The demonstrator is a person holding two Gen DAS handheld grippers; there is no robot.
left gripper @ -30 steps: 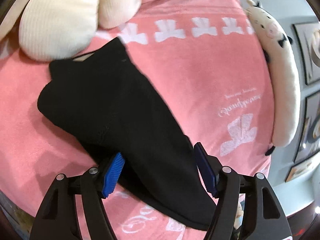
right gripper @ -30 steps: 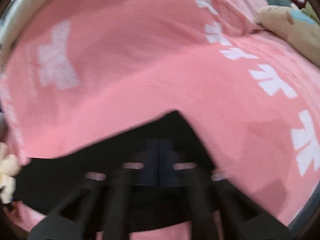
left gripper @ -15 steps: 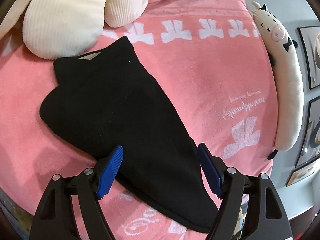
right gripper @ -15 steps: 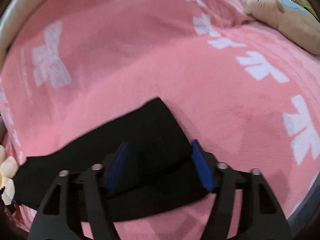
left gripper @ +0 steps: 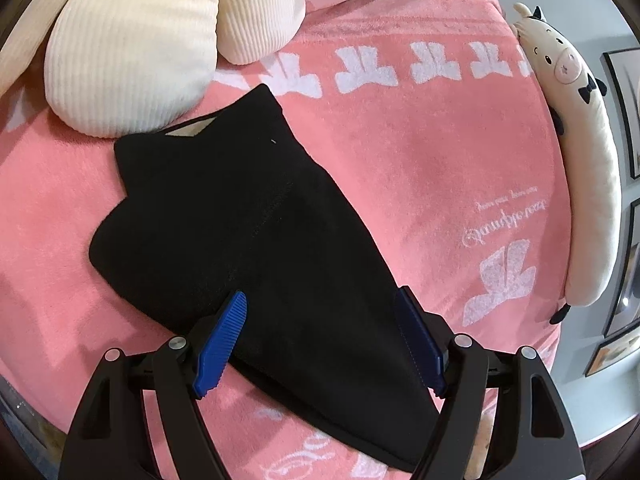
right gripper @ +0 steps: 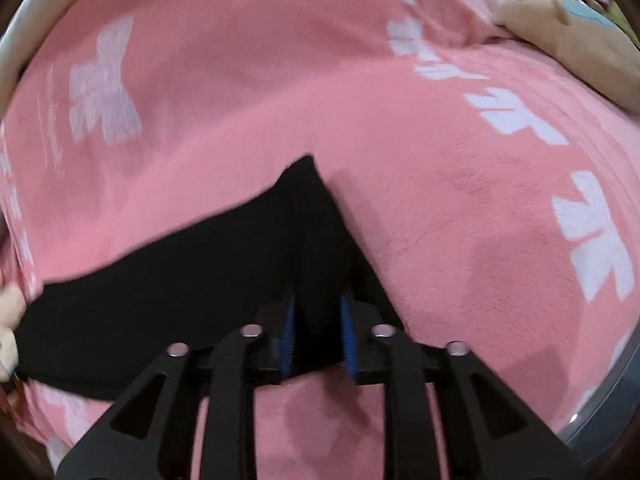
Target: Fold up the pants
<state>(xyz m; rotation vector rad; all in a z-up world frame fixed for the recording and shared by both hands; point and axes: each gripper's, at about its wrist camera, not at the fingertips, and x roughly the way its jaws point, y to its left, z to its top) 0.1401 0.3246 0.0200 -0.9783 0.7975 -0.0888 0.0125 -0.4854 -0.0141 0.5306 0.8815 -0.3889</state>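
pants: black pants lie folded lengthwise on the pink blanket, waistband toward 11 o'clock in the left wrist view, leg end running to 5 o'clock under the left tool

pants, far corner: in the right wrist view a corner of the pants peaks at 12 o'clock of the right tool, the cloth trailing away to 9 o'clock

left gripper: left gripper stands wide, its blue pads either side of the leg and clear of it, nothing gripped

right gripper: right gripper has its jaws narrowly parted; they have just been opening; black cloth sits between the pads, and whether they press on it is hard to say, the frame being blurred; likely a release or regrip

step in hand: my reading is that a fold has just been laid and the next needs a fresh hold on both layers

doing it well: take both layers of the leg end together, pads square across the edge, lift just clear of the blanket, and carry toward the waistband at 11 o'clock so edges line up; let the cloth settle before letting go

around: a ribbed cream cushion touches the waistband at 10 o'clock; a long cow plush lies along the blanket edge at 3 o'clock; keep the fold short of the cushion
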